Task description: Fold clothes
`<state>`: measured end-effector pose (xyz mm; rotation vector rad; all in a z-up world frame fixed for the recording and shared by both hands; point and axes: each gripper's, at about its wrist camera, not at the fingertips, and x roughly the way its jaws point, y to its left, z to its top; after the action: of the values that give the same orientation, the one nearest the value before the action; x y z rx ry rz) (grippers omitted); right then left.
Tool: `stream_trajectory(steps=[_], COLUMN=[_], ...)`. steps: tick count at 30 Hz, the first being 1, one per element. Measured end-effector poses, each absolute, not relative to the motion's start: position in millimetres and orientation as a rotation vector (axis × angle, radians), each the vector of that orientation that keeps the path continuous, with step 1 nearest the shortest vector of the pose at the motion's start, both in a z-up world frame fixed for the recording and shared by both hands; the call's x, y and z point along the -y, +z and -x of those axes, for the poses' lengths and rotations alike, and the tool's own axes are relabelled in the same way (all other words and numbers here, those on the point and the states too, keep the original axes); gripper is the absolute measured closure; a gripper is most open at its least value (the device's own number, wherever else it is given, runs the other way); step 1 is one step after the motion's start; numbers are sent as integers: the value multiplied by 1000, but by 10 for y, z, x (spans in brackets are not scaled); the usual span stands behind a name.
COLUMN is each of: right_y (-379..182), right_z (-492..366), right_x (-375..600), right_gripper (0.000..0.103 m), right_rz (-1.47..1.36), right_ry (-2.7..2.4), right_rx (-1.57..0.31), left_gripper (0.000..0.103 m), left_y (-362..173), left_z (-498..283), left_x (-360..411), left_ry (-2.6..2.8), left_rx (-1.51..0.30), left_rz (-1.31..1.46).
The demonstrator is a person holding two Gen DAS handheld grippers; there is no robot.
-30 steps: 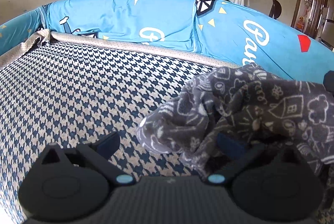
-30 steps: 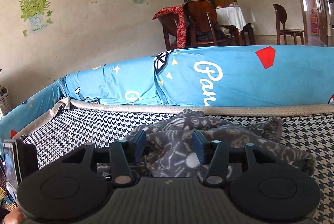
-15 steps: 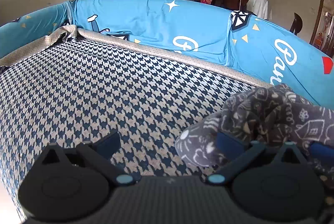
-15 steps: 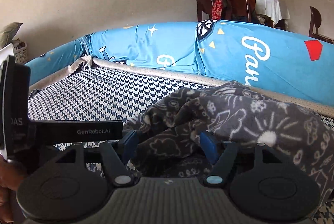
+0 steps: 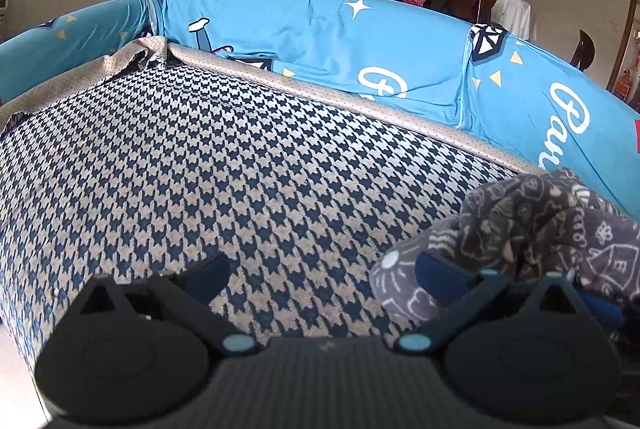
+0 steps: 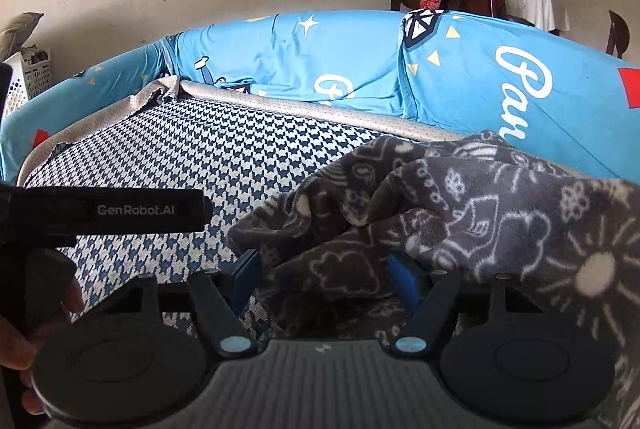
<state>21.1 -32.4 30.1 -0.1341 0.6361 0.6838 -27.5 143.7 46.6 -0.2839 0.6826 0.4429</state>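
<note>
A: Start with the fingers. The right gripper (image 6: 324, 279) has its jaws spread fairly wide, with a fold of the grey patterned garment (image 6: 440, 213) lying between them. I see no pad pressing into the cloth, so it reads as loose rather than pinched.

B: And the left gripper (image 5: 320, 269)?

A: Spread wide as well. Between its fingers there is only seat fabric; the garment's rolled edge (image 5: 404, 277) touches the outside of its right-hand finger (image 5: 436, 271), at about three o'clock from the gap.

B: Where does the garment sit, then?

A: Bunched in a heap on the houndstooth seat cover (image 5: 240, 169), toward the right end. In the left wrist view it fills the four o'clock corner; in the right wrist view it runs from centre out to three o'clock.

B: Why that arrangement?

A: My judgement: a heap cannot be folded, so the grippers stand on either side of its near edge, seemingly to take two hold points and spread it flat. The bare seat at nine to eleven o'clock gives the room for that.

B: Anything beyond the seat?

A: The blue printed backrest cover (image 5: 360, 49) curves along twelve o'clock, just behind the heap, and may crowd the far edge. In the right wrist view the other gripper's black body (image 6: 120, 209) shows at nine o'clock, with a hand (image 6: 16, 345) below it.
</note>
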Motion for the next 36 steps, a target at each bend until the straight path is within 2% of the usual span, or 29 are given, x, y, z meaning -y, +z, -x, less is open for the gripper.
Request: stream_trajectory(steps=[4,11,12,15,17,20,36], right_y=[218,44,26,-2,3,73,933], right_z=[-244,-263,-278,-333,-365,-381,-375], right_x=[229,77,71,64,75,112,985], right_gripper=[28,29,31,50,69,77,84], right_rz=[151,201,195,186,175,147,-71], right_ry=[690,675,670,638,626,616,340], right_rx=[-650,-654,-654,-653,-654,-642,-389], left_gripper=[0,0,0,0,0,0,0], left_y=[466,445,442,432,426,416,339], left_z=[291,315,314,310,308,304,155], left_x=[-1489,-1533,-1533,-1532,-1532,-1530,-1121], left_ry=[448,454,455,456,457,459,357], left_rx=[-685,-692,-693,-695,-697,-699,-723], left_rz=[287,293,291,287,284,280,219])
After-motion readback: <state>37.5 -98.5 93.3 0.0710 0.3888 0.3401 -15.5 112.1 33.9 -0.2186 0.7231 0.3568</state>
